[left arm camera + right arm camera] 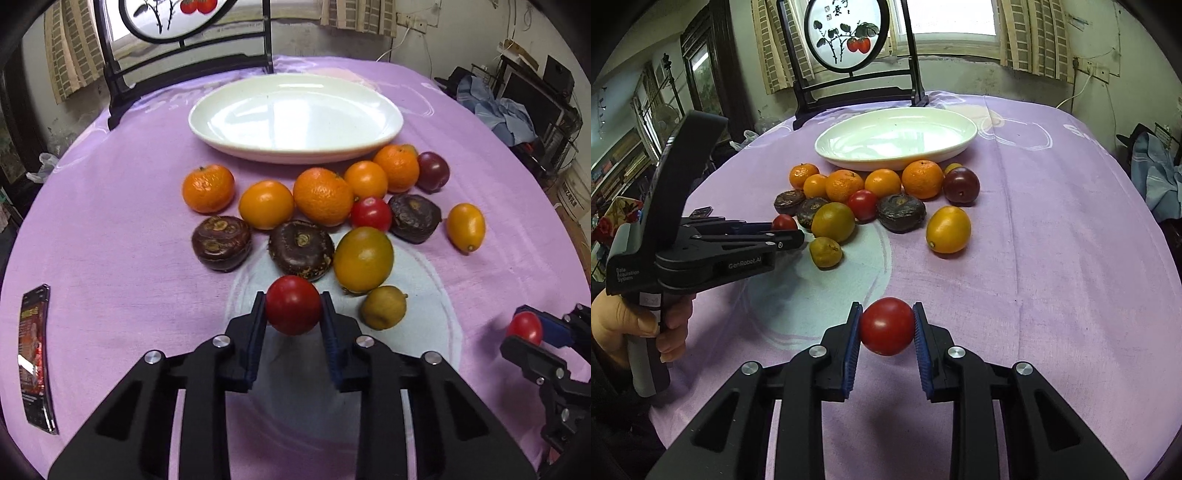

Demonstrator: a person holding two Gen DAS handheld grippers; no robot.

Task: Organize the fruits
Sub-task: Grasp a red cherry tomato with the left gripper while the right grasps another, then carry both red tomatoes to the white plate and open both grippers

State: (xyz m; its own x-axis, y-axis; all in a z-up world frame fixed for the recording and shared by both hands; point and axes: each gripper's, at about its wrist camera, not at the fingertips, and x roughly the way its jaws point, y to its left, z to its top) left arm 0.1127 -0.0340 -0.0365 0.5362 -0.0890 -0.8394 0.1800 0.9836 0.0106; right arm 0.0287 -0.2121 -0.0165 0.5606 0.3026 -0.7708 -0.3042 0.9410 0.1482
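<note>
step: pick-up, both loaded | left gripper (293, 308) jaws pinching tomato (293, 305) near fruit pile | right gripper (886, 325) jaws pinching second tomato (886, 326), nearer surface edge | plate (384, 146) bare | next: likely carry both over rim, release gently

1. I see a soft, matt purple cloth (110, 229) covering the table, faintly creased.
2. The white plate (295, 114) looks like glazed ceramic, glossy with window glare.
3. My left gripper (293, 314) is matt black plastic with ribbed blue pads and shiny metal screws.
4. The tomato (293, 304) between them is smooth and shiny.
5. The mandarins (208, 188) look pebbled; the dark water chestnuts (221, 242) dull and rough.
</note>
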